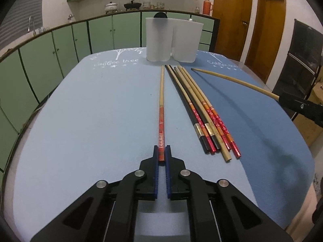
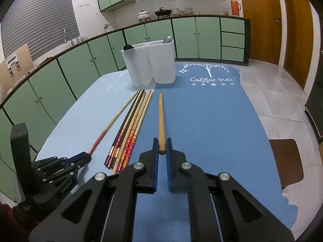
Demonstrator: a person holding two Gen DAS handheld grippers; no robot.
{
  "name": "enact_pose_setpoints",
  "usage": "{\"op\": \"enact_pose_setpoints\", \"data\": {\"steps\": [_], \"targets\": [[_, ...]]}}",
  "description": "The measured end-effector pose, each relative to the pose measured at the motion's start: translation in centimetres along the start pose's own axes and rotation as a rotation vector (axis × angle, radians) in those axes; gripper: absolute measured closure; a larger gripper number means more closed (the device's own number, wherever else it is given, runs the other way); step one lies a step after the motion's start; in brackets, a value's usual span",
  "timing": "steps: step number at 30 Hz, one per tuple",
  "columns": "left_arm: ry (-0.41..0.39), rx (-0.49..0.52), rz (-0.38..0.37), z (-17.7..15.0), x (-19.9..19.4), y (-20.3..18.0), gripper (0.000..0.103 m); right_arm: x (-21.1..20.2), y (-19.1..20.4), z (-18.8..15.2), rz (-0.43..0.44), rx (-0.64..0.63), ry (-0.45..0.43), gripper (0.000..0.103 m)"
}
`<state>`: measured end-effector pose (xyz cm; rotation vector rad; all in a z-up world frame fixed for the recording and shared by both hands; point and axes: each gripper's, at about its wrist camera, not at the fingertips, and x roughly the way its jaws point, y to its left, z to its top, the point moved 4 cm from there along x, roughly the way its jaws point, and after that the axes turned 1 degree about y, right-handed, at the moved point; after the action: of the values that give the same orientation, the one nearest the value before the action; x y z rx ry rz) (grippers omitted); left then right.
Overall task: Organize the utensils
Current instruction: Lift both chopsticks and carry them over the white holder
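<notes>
My left gripper (image 1: 161, 151) is shut on the red end of a red-handled bamboo chopstick (image 1: 161, 104), whose length lies on the pale blue mat and points toward the holder. My right gripper (image 2: 162, 144) is shut on the butt of a plain wooden chopstick (image 2: 160, 119), lifted above the darker blue mat. Between the two lies a bundle of several chopsticks (image 1: 198, 111), black, bamboo and red-patterned. A white two-part utensil holder (image 1: 171, 40) stands at the far end of the table, with a dark spoon and a metal spoon (image 2: 168, 39) sticking out.
Two blue placemats (image 2: 212, 121) cover the table top. Green kitchen cabinets (image 1: 50, 56) run behind and to the left. A brown stool seat (image 2: 286, 159) stands off the table's right edge, over tiled floor. Wooden doors are at the far right.
</notes>
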<state>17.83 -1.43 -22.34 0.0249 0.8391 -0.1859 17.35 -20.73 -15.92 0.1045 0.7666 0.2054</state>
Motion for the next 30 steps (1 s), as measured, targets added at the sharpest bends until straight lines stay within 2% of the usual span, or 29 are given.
{"op": "enact_pose_setpoints", "data": {"steps": [7,12,17,25,30], "targets": [[-0.029,0.047,0.02,3.1,-4.2,-0.1,0.097,-1.7,0.0,1.8,-0.001,-0.011,-0.053,0.097],[-0.134,0.044,-0.004,6.5,-8.5,0.1,0.097,-3.2,0.1,3.8,0.0,-0.032,-0.095,0.097],[-0.223,0.046,-0.024,9.8,-11.2,0.1,0.097,-4.4,0.2,6.7,0.031,-0.034,-0.123,0.097],[-0.284,0.055,-0.035,14.0,-11.4,-0.1,0.098,-4.8,0.0,12.7,0.092,-0.028,-0.099,0.097],[-0.295,0.047,-0.049,16.1,-10.8,0.2,0.098,-4.6,0.2,15.8,0.089,-0.079,-0.089,0.097]]}}
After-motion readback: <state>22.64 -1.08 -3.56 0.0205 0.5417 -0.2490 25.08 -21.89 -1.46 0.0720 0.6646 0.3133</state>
